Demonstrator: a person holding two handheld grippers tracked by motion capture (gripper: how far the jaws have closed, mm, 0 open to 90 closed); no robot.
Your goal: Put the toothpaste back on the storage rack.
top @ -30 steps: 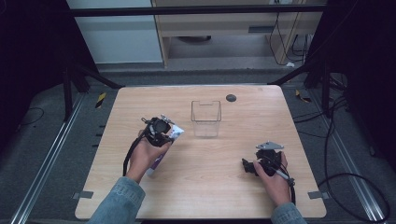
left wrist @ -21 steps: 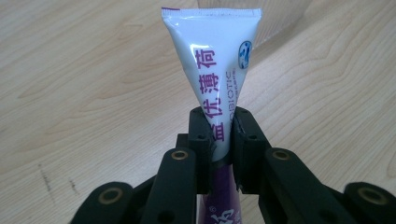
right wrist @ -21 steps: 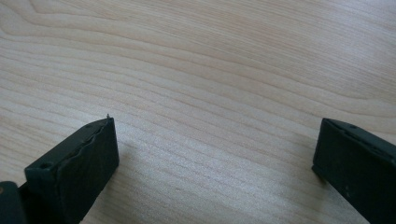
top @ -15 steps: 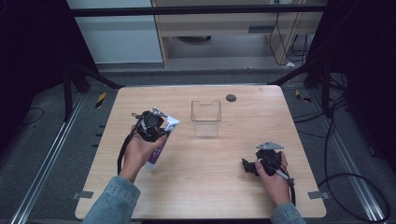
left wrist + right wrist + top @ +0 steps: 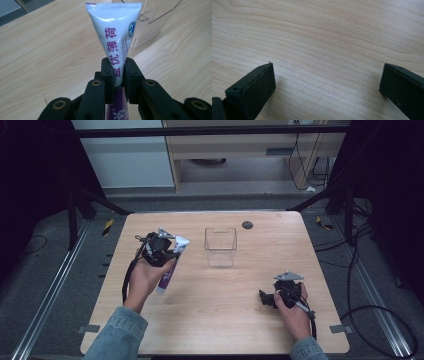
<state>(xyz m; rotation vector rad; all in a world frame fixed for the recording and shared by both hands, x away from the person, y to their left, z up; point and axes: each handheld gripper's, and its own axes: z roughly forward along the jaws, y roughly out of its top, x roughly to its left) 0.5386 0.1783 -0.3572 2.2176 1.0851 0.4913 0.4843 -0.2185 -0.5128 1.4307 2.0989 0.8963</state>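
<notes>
Left gripper [image 5: 117,72] pinches a white-and-purple tube [image 5: 115,40] mid-body, lifted off the left side of the table [image 5: 200,320]; purple Chinese print reads 益优薄荷, with "OBIOTIC" in small letters beside it. Right gripper [image 5: 327,82] rests near right, jaws wide apart, holding nothing, only bare wood between them. Light wood-grain table, clear plastic box [image 5: 220,246] centre-far just right of the tube, small dark disc [image 5: 247,224] at the far edge, grey floor with cables around.
</notes>
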